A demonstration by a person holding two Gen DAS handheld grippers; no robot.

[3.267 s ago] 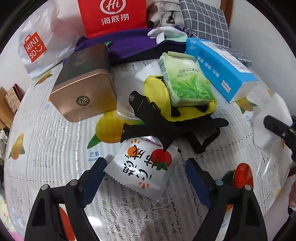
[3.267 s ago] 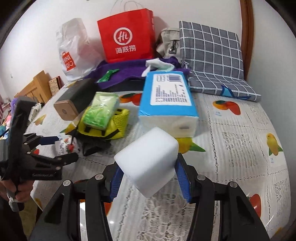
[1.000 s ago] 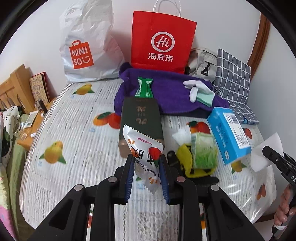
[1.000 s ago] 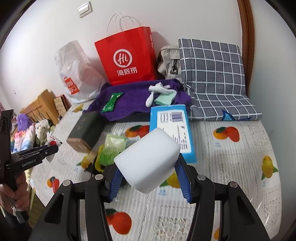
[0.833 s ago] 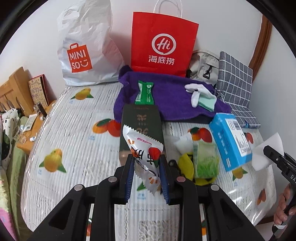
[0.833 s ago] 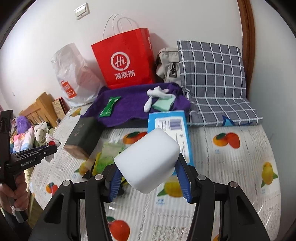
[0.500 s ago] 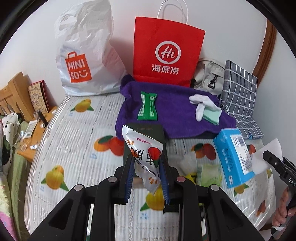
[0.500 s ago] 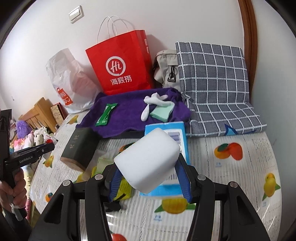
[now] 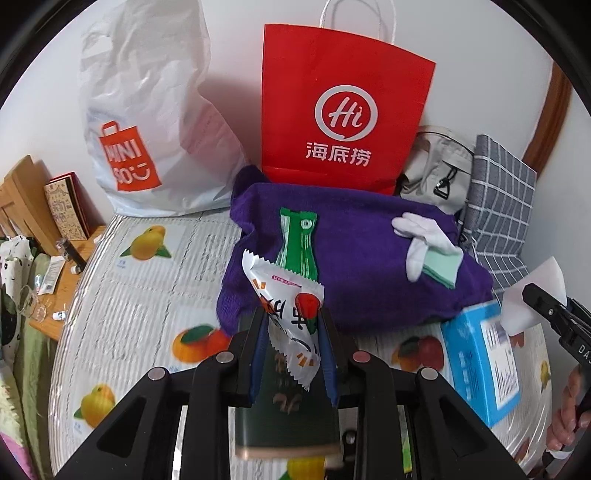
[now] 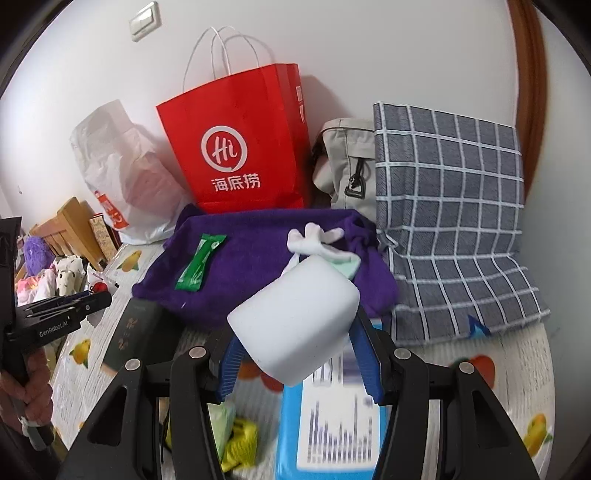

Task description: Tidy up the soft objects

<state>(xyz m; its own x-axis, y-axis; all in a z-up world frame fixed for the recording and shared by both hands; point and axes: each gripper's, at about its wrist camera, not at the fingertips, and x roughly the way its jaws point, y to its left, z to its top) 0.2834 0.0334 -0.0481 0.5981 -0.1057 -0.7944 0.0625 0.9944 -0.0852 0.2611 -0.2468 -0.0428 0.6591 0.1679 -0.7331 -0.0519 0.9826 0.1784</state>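
White wall [image 9: 229, 22] behind; light switch [image 10: 144, 21] upper left. Brown wooden frame [image 10: 526, 74] at right. Wooden furniture [image 9: 18, 192] at left. Fruit-print tablecloth [image 9: 147, 280] covers surface. Even daylight.

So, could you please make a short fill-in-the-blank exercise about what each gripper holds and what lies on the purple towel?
1. The left gripper is shut on a ______ packet printed with fruit.
2. The right gripper is shut on a white ______ block.
3. On the purple towel lies a long packet coloured ______.
4. Behind the towel stands a paper bag coloured ______.

Missing words: snack; sponge; green; red
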